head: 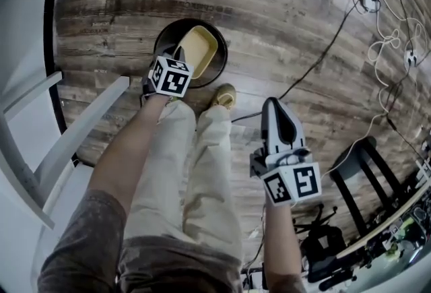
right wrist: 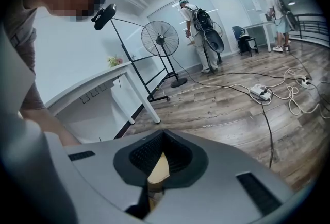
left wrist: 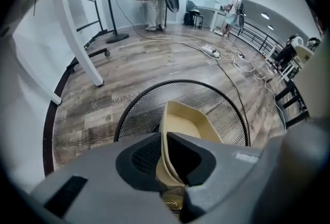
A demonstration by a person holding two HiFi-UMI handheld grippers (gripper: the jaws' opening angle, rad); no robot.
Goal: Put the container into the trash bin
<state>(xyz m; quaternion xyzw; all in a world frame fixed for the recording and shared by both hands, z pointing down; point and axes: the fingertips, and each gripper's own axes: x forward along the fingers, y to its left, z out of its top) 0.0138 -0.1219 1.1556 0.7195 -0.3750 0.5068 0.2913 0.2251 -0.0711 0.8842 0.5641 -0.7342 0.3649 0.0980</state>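
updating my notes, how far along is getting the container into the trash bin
Done: the container is gripped and hangs over the opening of the mesh trash bin. In hand: the left tongs are shut on its wall; the right tongs are shut and hold nothing. Left: let it go into the bin.
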